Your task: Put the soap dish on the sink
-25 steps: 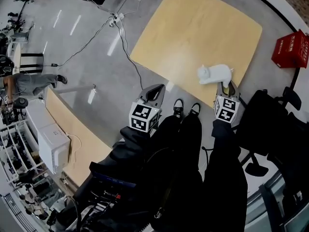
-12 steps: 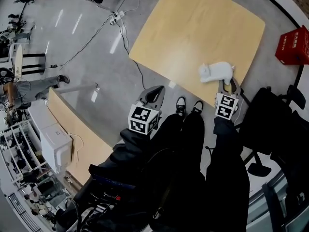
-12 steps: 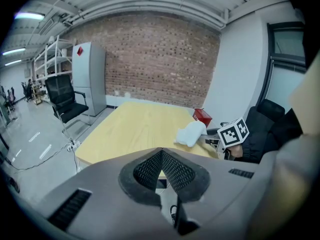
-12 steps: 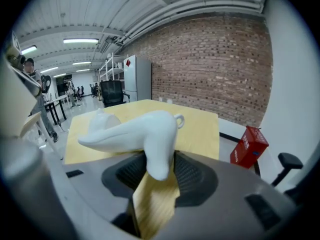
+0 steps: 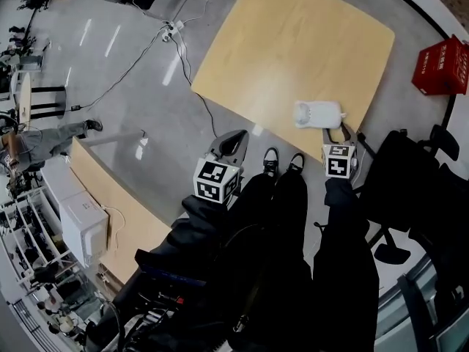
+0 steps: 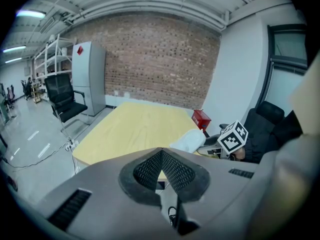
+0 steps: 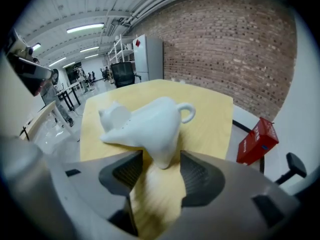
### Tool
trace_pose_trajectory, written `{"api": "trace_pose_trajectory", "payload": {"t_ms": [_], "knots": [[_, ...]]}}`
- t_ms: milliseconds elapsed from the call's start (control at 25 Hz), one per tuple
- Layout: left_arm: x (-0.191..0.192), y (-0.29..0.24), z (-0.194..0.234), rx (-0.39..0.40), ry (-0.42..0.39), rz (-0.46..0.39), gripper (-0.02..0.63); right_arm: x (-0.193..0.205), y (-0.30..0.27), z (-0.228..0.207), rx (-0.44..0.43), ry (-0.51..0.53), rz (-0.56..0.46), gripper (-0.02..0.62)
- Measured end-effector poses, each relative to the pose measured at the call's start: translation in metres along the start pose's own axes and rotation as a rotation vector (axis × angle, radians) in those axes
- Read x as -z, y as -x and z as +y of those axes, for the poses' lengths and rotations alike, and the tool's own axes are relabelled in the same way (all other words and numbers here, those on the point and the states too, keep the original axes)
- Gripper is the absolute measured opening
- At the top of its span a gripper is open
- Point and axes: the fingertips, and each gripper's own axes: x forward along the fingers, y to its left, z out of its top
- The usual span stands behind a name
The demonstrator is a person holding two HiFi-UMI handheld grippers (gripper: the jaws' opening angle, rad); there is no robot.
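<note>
White cat-shaped ceramic soap dish (image 5: 317,114) sits near the pale wooden tabletop's (image 5: 293,42) edge; no sink shows. The right claw (image 7: 161,160) has just been spreading and straddles the dish's foot without pinching. The left claw (image 6: 162,171) is pressed together. Likely a release: next, withdraw cleanly.

Head view: high, steeply down. Gripper views: low, near, looking across. All share table (image 5: 293,42).

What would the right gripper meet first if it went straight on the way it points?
The soap dish. Its near end sits between the jaws of the right gripper, which have just been opening and stand clear of it. Beyond it lies only the table, as far as I can tell.
</note>
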Motion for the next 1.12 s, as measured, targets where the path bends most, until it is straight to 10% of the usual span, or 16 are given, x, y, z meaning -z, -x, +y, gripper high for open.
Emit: {"api": "trace_pose_trajectory", "payload": {"t_ms": [480,1120], "knots": [[-0.03,0.003,-0.023,0.013,0.004,-0.078,0.0,0.006,0.062,0.004,-0.07,-0.092,-0.041,0.23],[-0.146,0.06,-0.07,0.046,-0.044,-0.345,0.0,-0.164,0.257,0.016,-0.028,-0.085,-0.525,0.12]]}}
